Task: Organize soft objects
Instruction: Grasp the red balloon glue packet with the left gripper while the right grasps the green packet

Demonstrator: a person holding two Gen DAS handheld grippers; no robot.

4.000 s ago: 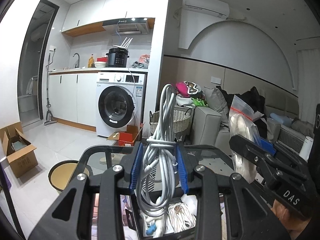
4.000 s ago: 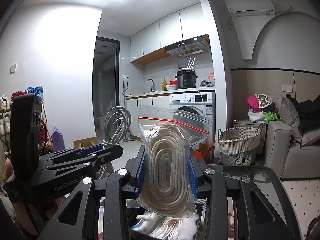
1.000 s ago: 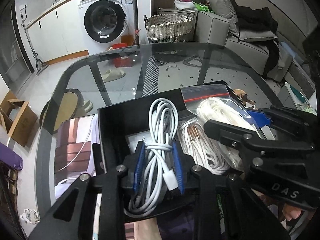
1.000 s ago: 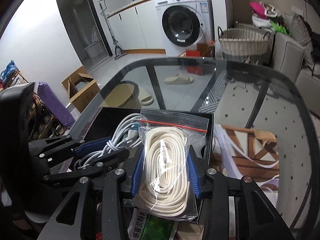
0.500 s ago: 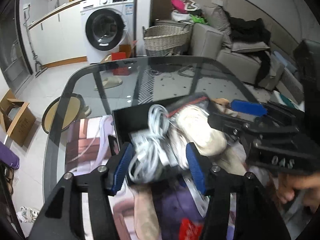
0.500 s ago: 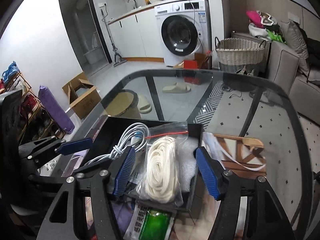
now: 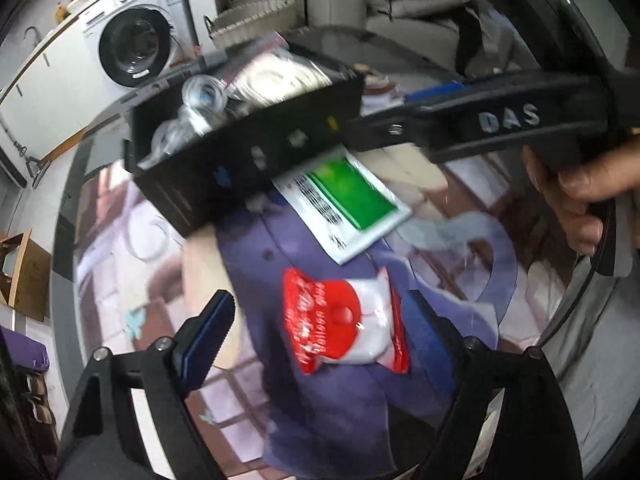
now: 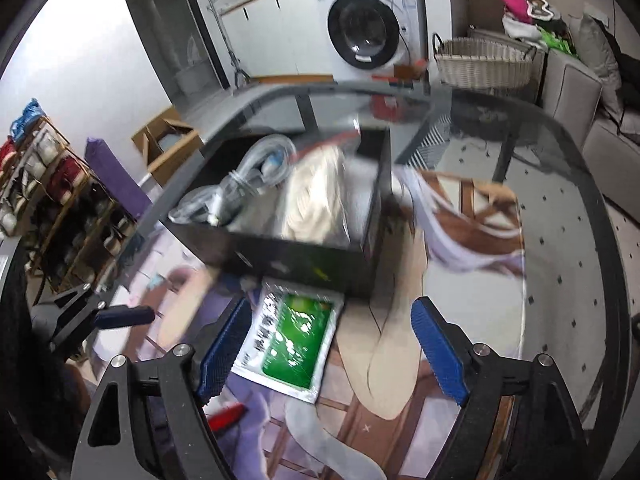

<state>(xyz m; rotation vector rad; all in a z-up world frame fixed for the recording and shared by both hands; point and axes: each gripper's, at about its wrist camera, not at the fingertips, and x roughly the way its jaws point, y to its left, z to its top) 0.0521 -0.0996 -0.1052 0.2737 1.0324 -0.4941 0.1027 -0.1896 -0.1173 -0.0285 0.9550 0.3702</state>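
Below, packet (image 7: 344, 320) between spread fingers (image 7: 208, 332).

motion blur, fisheye warp, even indoor light

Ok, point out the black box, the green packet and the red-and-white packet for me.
black box (image 8: 304, 258), right wrist view, near wall.
green packet (image 8: 298, 338), right wrist view, green face.
red-and-white packet (image 7: 340, 320), left wrist view, middle of its front.

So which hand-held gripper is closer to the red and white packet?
Left. The left hand-held gripper has the red and white packet between its open fingers; the right hand-held gripper sits over the green packet.
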